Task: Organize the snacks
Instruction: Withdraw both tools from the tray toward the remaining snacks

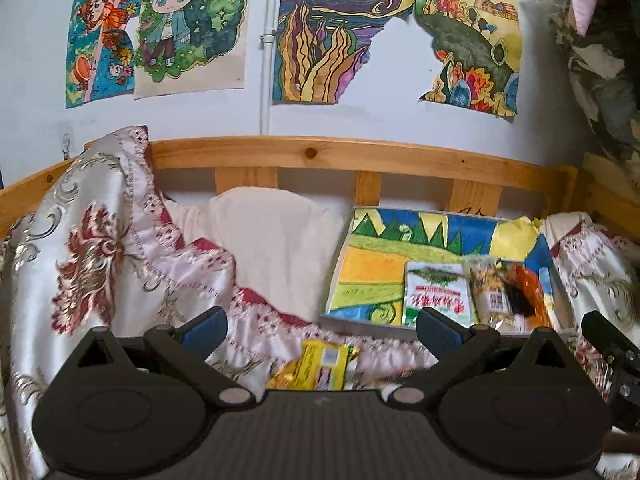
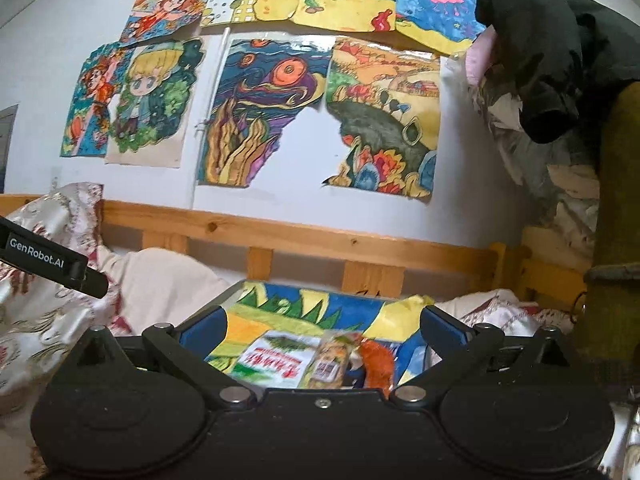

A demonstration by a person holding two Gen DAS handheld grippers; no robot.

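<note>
gaping left claw [image 1: 320,326] above crinkly yellow foil packet [image 1: 322,366]

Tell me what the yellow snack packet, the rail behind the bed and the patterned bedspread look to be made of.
Yellow snack packet: thin plastic film, glossy, with crinkled shiny edges.
Rail: light wood, likely pine, with knots and grain and a smooth, probably varnished surface.
Patterned bedspread: satin-like fabric, sheeny and softly folded, with raised floral work that looks embroidered.

Your snacks: one yellow packet [image 1: 320,366], lying flat on the patterned cloth, apart from the tray. In your painted tray [image 1: 372,268], side by side: white-and-green pouch [image 1: 438,294] with red lettering, clear packet of yellowish pieces [image 1: 490,290], orange packet [image 1: 528,292].
</note>
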